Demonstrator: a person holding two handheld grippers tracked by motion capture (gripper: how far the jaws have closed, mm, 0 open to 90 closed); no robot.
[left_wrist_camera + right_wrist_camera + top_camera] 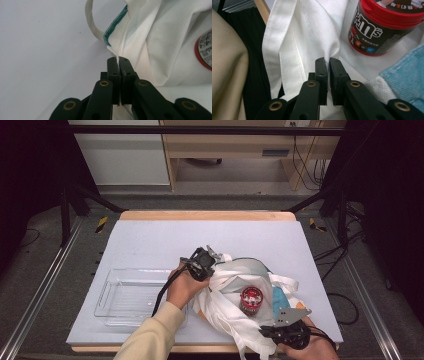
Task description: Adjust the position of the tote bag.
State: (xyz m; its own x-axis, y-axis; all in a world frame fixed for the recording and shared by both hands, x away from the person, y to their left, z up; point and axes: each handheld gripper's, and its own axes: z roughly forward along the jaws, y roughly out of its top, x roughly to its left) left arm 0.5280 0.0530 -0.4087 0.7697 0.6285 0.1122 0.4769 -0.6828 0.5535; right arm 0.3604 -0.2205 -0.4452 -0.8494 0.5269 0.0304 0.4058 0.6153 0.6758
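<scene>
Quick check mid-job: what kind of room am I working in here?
Likely a lab recording station, not a home: a padded table framed by black metal struts, loose cables on the floor behind, and a plain wooden desk at the back.

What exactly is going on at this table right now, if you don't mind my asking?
A person is handling a white cloth tote bag with two hand-held grippers. The left gripper is shut on the bag's edge and the right gripper pinches another fold. A red-lidded M&M's jar sits on the bag, with a clear plastic tray alongside.
</scene>
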